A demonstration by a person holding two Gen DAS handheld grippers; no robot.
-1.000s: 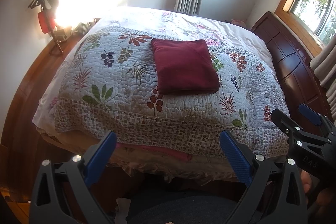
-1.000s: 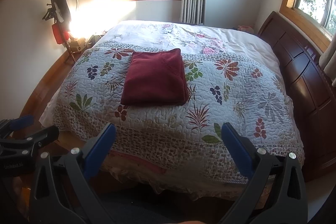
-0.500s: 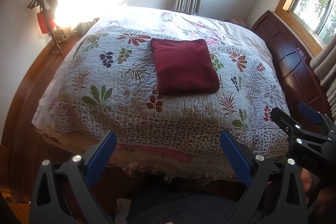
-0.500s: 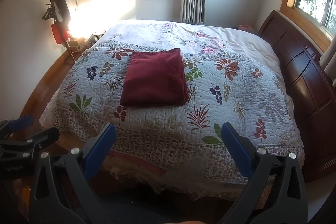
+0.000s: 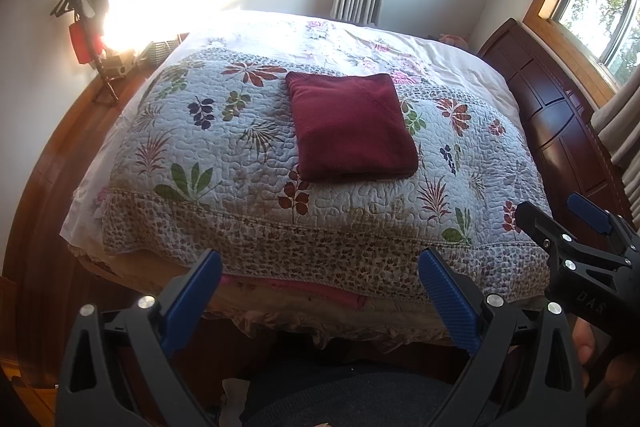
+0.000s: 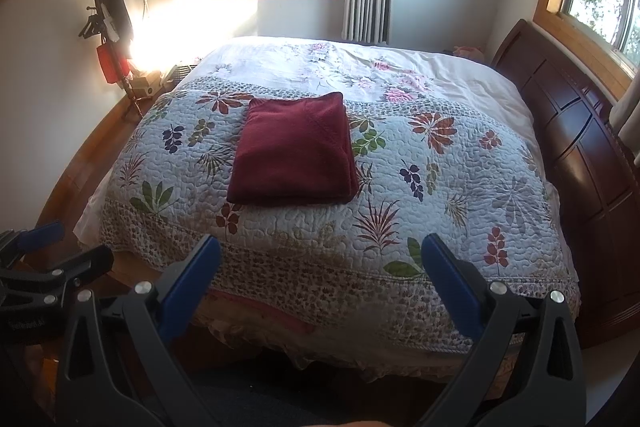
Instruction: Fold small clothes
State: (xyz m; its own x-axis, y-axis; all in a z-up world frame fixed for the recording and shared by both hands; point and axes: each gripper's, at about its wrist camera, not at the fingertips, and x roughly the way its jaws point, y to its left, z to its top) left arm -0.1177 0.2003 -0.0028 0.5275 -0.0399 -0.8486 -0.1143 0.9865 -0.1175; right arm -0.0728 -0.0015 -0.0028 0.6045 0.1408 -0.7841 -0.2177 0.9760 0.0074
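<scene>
- Dark red garment (image 5: 352, 129) lies folded on the quilt (image 5: 208, 163), roughly mid-bed, a little toward the foot.
- Shape: a neat, near-square packet, several layers thick; stacked edges show along its near side. Surface soft, plush-looking, with a faint diagonal seam across the top face. Ribbed edge at the far left corner.
- In the right wrist view the same garment (image 6: 294, 159) sits left of centre, flat, corners squared.
- Quilt: pale, stitched, printed with leaves and flowers; a small-patterned border hangs over the foot of the bed.
- Left gripper (image 5: 318, 283): jaws spread wide, blue pads empty, held off the foot of the bed, well apart from the garment.
- Right gripper (image 6: 320, 267): likewise wide apart, nothing between the pads, also short of the bed edge.
- Dark wooden headboard (image 5: 560, 115) stands on the right.
</scene>
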